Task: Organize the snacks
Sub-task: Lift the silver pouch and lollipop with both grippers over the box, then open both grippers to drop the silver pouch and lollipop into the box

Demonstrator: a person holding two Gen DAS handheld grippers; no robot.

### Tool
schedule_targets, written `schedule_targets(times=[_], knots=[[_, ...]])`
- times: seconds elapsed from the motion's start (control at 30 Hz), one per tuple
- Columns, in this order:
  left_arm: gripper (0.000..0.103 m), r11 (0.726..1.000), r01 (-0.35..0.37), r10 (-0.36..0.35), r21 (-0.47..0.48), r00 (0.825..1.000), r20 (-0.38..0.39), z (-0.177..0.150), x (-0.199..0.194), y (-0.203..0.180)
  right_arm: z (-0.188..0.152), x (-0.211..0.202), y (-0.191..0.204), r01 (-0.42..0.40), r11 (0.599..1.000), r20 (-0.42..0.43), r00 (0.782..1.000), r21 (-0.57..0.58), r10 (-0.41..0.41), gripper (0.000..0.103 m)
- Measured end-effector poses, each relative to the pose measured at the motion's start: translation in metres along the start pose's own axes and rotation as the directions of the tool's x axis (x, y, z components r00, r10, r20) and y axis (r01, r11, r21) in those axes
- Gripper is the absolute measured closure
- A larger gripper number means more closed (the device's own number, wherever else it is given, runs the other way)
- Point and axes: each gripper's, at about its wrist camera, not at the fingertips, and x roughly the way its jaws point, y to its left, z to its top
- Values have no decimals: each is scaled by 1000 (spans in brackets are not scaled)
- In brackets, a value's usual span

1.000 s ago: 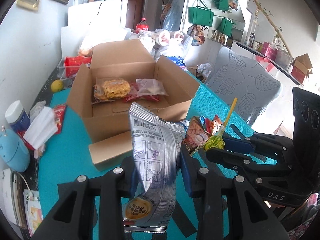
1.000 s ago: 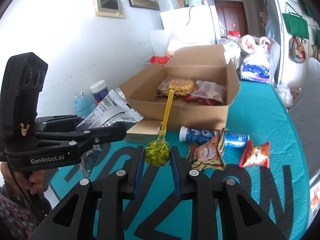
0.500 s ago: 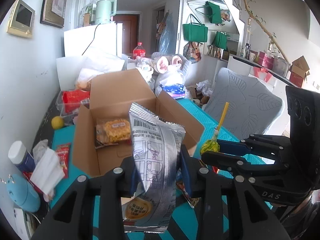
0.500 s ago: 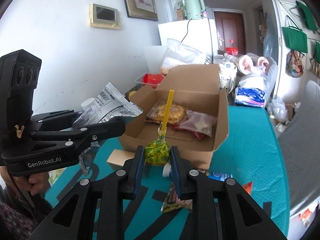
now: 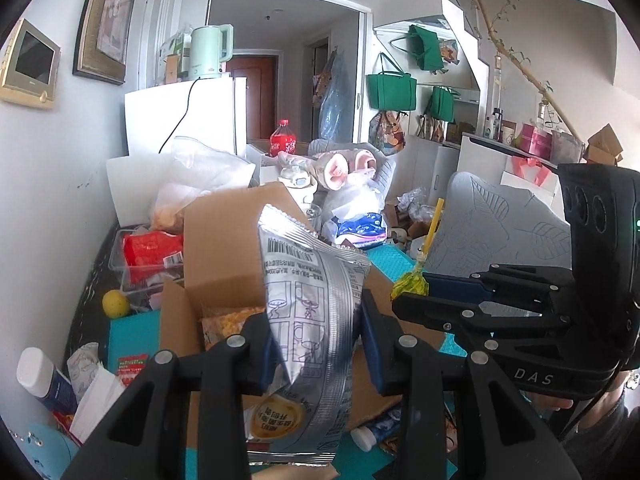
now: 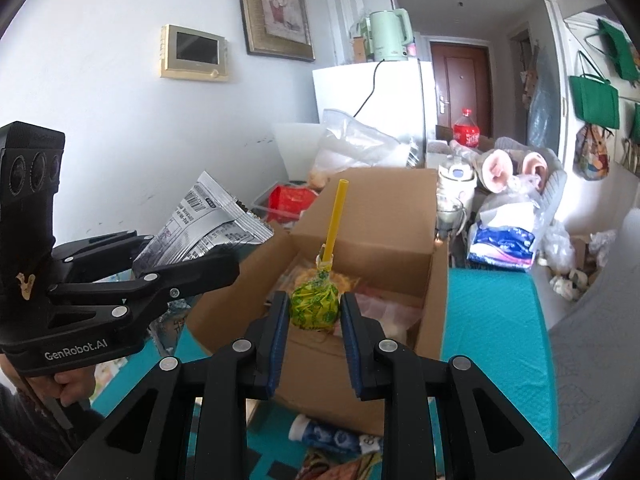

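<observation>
Both grippers have risen above the cardboard box (image 6: 376,248): left gripper (image 5: 316,344) pinches a silver snack bag (image 5: 316,300), right gripper (image 6: 314,320) pinches a lollipop (image 6: 314,304); noodle packets inside sit mostly hidden.

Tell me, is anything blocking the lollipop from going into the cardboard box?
Nothing visible blocks it. The right gripper holds the lollipop just in front of the open cardboard box, whose flaps are folded back. Packets already lie inside, but there looks to be room. The left gripper, holding the silver packet, is off to the side.

Teal table (image 6: 492,320) w/ open cardboard box (image 6: 384,216), small bottle (image 6: 320,436) in front
</observation>
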Motion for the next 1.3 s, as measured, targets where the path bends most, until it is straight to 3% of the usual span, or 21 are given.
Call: schedule_targets(times=[0.4, 0.53, 0.73, 0.97, 1.13, 1.3], knots=[[68, 993, -87, 91, -74, 995, 49, 28, 52, 28, 37, 44, -35, 48, 998, 17, 999, 29, -48, 77], [68, 992, -98, 101, -78, 994, 35, 31, 73, 40, 44, 62, -48, 25, 996, 2, 1000, 81, -25, 77], [68, 990, -97, 96, -101, 995, -13, 32, 104, 58, 50, 84, -57, 63, 993, -10, 998, 105, -62, 77], [68, 986, -119, 106, -120, 989, -107, 19, 138, 68, 40, 115, -64, 114, 986, -84, 991, 118, -105, 77], [68, 972, -216, 195, -92, 960, -200, 6, 161, 71, 32, 129, -65, 179, 978, -150, 975, 107, -162, 77], [68, 966, -231, 198, -112, 948, -248, 2, 167, 77, 26, 139, -60, 225, 972, -200, 957, 63, -209, 77]])
